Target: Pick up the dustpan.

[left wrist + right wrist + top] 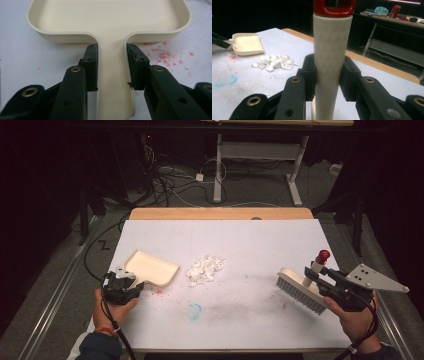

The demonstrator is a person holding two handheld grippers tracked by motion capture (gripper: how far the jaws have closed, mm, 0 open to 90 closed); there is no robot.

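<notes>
The dustpan (152, 269) is smooth cream plastic, a shallow tray with rounded corners and a low raised rim, narrowing to a flat handle. It lies flat on the left part of the table (250, 240), its open edge turned toward the scraps (205, 269). Nothing is in its tray. The left gripper (125, 281) has that handle between its jaws: in the left gripper view the two black ribbed pads (91, 65) press against either side of the cream handle, pinching it.

The scraps are a small loose heap of white torn bits, crumpled and ragged like shredded paper or foam, just right of the dustpan and not touching it.

The brush (301, 291) has a pale block head with a dense row of whitish bristles and a round cream handle topped by a glossy red cap with a loop hole. It sits well to the right of the heap, bristles down on the table. The right gripper (316, 276) clamps that handle, a pad on each side, tight against it.

The tabletop is matte white sheet, smeared grey, with a faint blue ring (195, 309) and red speckles (167, 56), and a bare wood strip along the far edge. No writing is readable on either tool.
</notes>
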